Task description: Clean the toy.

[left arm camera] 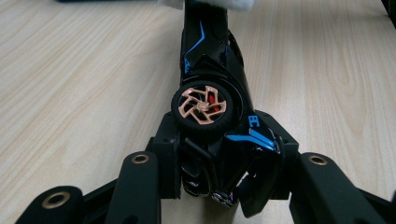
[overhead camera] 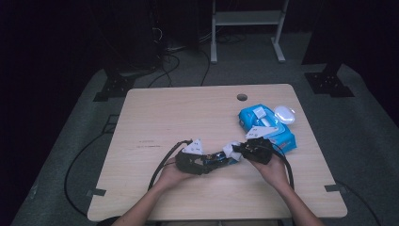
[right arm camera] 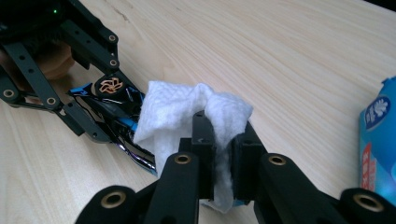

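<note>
Left gripper clamps toy car by rear, low over table. Right gripper pinches wipe against car front. Risks: hard rubbing twists car loose; thin wipe slips from jaws.

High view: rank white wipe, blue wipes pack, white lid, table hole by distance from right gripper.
From the right gripper:
1. white wipe, pinched in its jaws.
2. blue wipes pack, just behind.
3. white lid, beyond the pack, right.
4. table hole, far edge.
</note>
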`<state>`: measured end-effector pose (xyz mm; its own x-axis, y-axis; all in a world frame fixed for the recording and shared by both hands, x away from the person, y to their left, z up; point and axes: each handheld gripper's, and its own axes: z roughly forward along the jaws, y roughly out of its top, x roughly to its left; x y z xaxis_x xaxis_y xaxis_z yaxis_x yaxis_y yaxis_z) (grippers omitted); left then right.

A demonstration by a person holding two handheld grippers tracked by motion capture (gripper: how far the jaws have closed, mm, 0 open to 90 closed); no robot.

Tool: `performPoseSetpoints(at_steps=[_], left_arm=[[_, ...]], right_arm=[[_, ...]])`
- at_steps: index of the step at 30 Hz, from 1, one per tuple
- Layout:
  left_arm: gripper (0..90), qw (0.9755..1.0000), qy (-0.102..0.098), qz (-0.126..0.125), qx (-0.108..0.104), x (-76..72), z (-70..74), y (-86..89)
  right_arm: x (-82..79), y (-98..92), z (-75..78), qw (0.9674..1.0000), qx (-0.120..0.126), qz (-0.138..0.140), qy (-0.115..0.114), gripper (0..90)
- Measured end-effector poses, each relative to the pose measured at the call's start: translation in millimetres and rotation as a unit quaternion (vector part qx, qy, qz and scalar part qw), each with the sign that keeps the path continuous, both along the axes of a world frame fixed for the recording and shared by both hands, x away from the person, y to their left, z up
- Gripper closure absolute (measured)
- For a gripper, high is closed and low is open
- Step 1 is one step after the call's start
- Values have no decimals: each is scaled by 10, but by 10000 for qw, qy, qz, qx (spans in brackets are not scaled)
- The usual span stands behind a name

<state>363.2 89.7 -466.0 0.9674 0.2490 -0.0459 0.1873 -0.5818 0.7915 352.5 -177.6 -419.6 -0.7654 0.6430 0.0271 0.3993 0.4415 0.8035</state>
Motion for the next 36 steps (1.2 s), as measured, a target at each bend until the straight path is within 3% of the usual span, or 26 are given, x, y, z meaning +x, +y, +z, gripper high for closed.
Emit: performPoseSetpoints(at_steps=[4, 8, 10, 11, 13, 15, 16, 18, 19, 22, 23, 26, 29, 30, 36], left_arm=[[578, 10000, 20, 5, 8, 6, 1, -6], [578, 10000, 32, 3, -7, 11, -1, -15], [578, 10000, 51, 5, -1, 11, 1, -16], [578, 10000, 40, -6, 4, 12, 2, -11], [579, 10000, 43, -8, 7, 12, 2, -7], [579, 10000, 38, -16, 11, 14, 1, -5], [579, 10000, 40, -10, 5, 13, 1, -5], [578, 10000, 43, -7, -1, 12, 0, -5], [578, 10000, 38, -14, 6, 15, 0, -3], [577, 10000, 50, -8, -7, 15, -2, -4], [577, 10000, 55, -4, -8, 16, -1, -5], [577, 10000, 40, -12, 4, 18, -2, -11], [578, 10000, 60, 5, 0, 21, 1, -6], [578, 10000, 53, -5, 9, 21, 1, -9], [578, 10000, 83, -10, 0, 27, 2, -19]], right_arm=[[-7, 20, -5, 10000, -34, -54, -54, 816], [-30, 234, -20, 9998, 84, 154, -22, 817], [-49, 383, -35, 9993, -18, 370, -36, 816], [-64, 433, -26, 9989, -143, 420, -148, 816], [-59, 409, -21, 9990, -160, 397, -155, 816], [-39, 263, -15, 9996, -121, 223, -157, 817], [-18, 81, -9, 9997, -161, -28, -170, 817], [-8, 5, -13, 9997, -119, -100, -165, 816], [15, -164, -17, 9995, -11, -319, -60, 817], [10, -232, -15, 9987, -173, -469, -126, 816], [16, -255, -15, 9989, -44, -466, -72, 816], [6, -179, -21, 9992, -81, -378, -69, 816], [-4, -69, -19, 9986, -291, -342, -280, 818], [3, 1, -1, 9992, -219, -224, -227, 819], [-21, 316, -3, 9989, -324, 113, -317, 820]])
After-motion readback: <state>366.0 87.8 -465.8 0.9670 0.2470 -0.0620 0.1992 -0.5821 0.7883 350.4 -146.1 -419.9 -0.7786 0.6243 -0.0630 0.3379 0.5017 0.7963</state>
